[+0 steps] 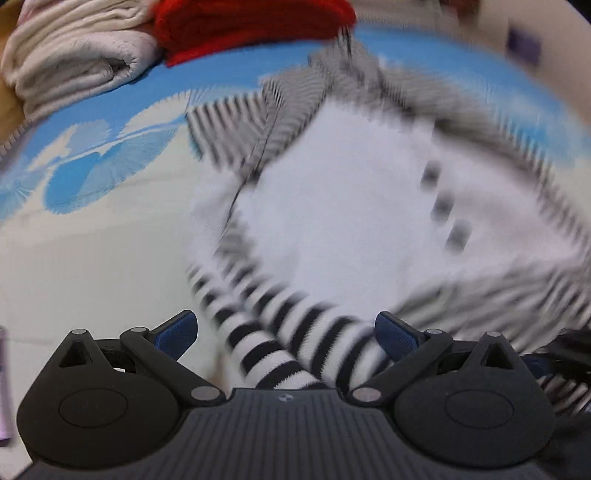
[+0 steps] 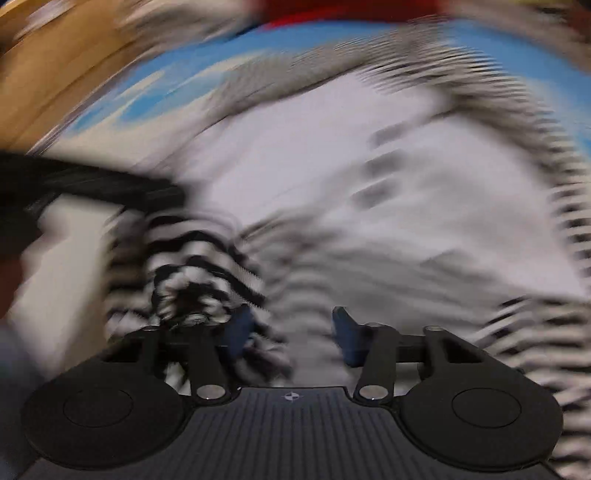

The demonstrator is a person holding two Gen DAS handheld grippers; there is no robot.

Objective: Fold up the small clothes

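Nearest the left wrist lens, a black-and-white striped sleeve [image 1: 291,350] runs back between the spread blue pads [image 1: 393,338] of the left gripper [image 1: 286,332], whose jaws stand wide and pinch nothing, the cloth merely lying in the gap. That sleeve belongs to the small garment [image 1: 354,206], a white-bodied top with striped arms and a short row of dark marks down its front, spread on the blue-and-white patterned sheet [image 1: 92,173]. Beyond the garment, at its far left, sit a stack of folded pale clothes [image 1: 70,62] and a red folded piece [image 1: 243,26] beside it. In the right wrist view everything is heavily smeared by motion; the right gripper [image 2: 293,334] hangs over the near edge of the garment [image 2: 332,192] with its jaws partly apart, and striped cloth bunches against the left pad [image 2: 240,330], though nothing looks clamped. Judging by this, the work is at the sleeve-folding stage, the body flat and the arms not yet tucked. The next move likely calls for closing on the sleeve near its cuff and carrying it across the white body without dragging the rest askew.
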